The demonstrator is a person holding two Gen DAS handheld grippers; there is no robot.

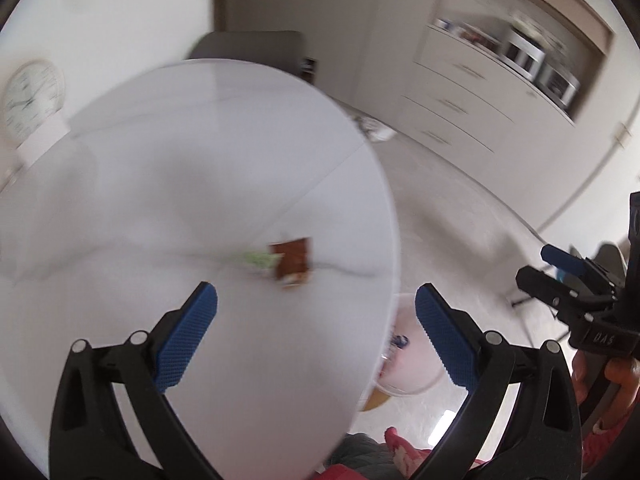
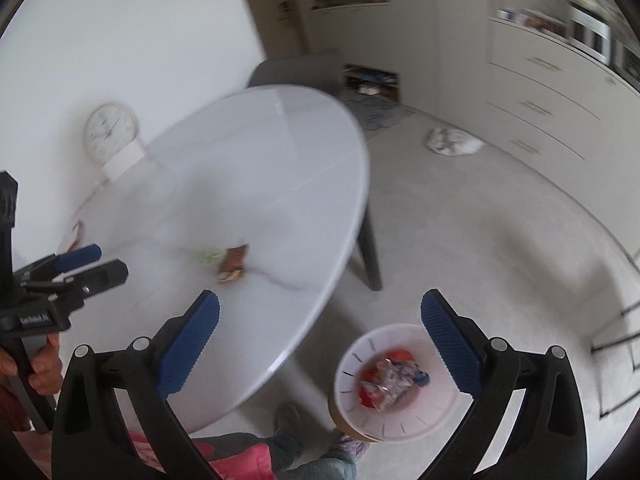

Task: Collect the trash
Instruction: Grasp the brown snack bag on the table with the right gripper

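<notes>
A brown wrapper (image 1: pixel 294 262) and a pale green wrapper (image 1: pixel 256 258) lie side by side on the round white table (image 1: pixel 160 200), close to its right edge. My left gripper (image 1: pixel 316 292) hangs above them, open, with nothing between its fingers. The right wrist view shows the same brown wrapper (image 2: pixel 233 264) and green wrapper (image 2: pixel 202 255). My right gripper (image 2: pixel 320 300) is open and empty, above the table edge and the floor. Below it stands a white bin (image 2: pixel 352 360) holding crumpled wrappers (image 2: pixel 390 384). Another scrap (image 2: pixel 76 236) lies at the table's left side.
A wall clock (image 2: pixel 110 132) leans behind the table, and a grey chair (image 2: pixel 296 70) stands at its far side. The dark table leg (image 2: pixel 370 248) is near the bin. A crumpled white bag (image 2: pixel 452 142) lies on the floor before the drawers (image 2: pixel 552 108).
</notes>
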